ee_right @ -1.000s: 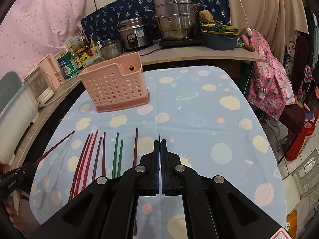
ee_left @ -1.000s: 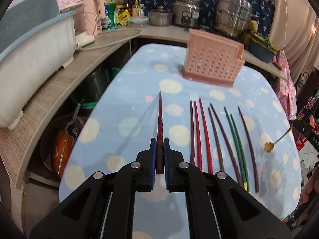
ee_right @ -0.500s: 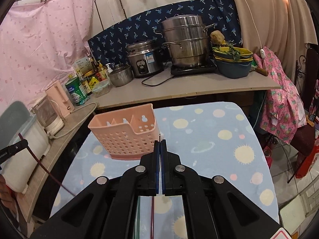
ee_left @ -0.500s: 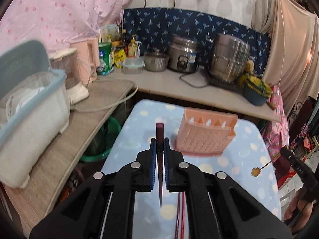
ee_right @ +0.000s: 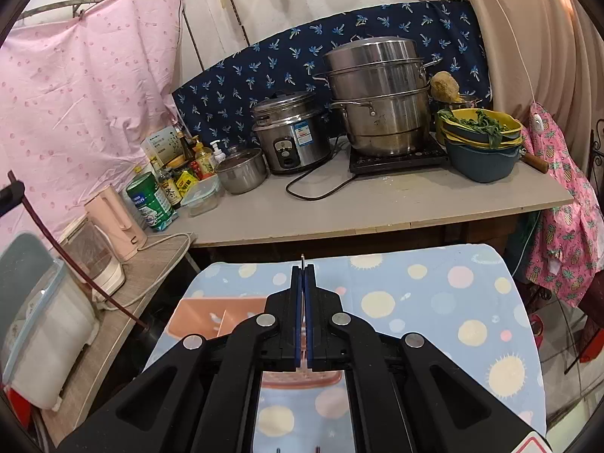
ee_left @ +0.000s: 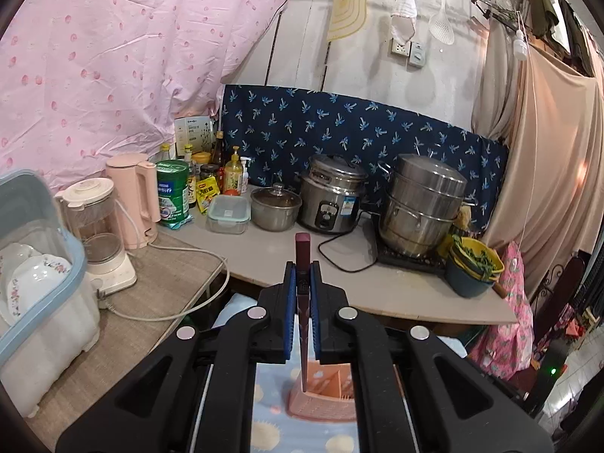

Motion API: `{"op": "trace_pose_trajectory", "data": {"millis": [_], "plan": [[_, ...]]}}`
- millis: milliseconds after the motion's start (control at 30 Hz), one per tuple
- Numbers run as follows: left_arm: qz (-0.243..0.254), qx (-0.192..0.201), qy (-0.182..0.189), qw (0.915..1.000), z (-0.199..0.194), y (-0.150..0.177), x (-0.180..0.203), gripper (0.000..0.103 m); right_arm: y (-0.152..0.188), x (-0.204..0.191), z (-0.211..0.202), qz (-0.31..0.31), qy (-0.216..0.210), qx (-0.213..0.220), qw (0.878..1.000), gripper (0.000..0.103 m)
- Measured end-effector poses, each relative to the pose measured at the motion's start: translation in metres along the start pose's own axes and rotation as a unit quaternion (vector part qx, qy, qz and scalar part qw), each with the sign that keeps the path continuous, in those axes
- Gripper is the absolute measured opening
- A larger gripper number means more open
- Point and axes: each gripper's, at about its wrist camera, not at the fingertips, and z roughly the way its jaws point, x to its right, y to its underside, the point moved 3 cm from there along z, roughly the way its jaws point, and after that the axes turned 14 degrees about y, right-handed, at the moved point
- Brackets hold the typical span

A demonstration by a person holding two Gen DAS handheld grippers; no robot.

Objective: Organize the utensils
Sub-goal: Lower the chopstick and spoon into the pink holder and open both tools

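Left claw (ee_left: 302, 283) grips a maroon chopstick (ee_left: 302, 294) upright, narrow tip down over the pink basket (ee_left: 324, 396).

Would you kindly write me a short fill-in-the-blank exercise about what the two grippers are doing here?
1. The left gripper is shut on a dark red ____.
2. That utensil's lower tip hangs over the ____ perforated holder.
3. The right gripper is shut on a thin ____ utensil.
4. The holder stands on a blue ____ tablecloth.

Missing words: chopstick; pink; metal; spotted
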Motion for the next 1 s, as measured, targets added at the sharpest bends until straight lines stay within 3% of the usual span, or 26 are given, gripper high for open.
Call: {"op": "trace_pose_trajectory", "data": {"millis": [333, 667, 700, 767, 833, 1000], "plan": [[-0.003, -0.052, -0.005, 0.9986, 0.069, 0.041, -0.003, 0.007, 0.014, -0.008, 0.054, -0.014, 0.012, -0.034, 0.999, 0.002], [-0.008, -0.087, -0.015, 0.9961, 0.086, 0.077, -0.022, 0.009, 0.030, -0.007, 0.072, -0.029, 0.025, -0.048, 0.998, 0.006], [-0.006, -0.090, -0.014, 0.9959, 0.084, 0.080, -0.023, 0.010, 0.030, -0.006, 0.070, -0.027, 0.024, -0.047, 0.998, 0.008], [-0.004, -0.092, -0.020, 0.9956, 0.081, 0.082, -0.026, 0.033, 0.031, -0.005, 0.065, -0.023, 0.025, -0.045, 0.998, 0.012], [-0.001, -0.086, -0.029, 0.9958, 0.072, 0.086, -0.028, 0.046, 0.032, -0.002, 0.056, -0.020, 0.024, -0.041, 0.999, 0.017], [0.001, -0.092, -0.043, 0.9948, 0.050, 0.100, -0.037, 0.051, 0.038, 0.002, 0.028, -0.019, 0.021, -0.029, 0.999, 0.029]]}}
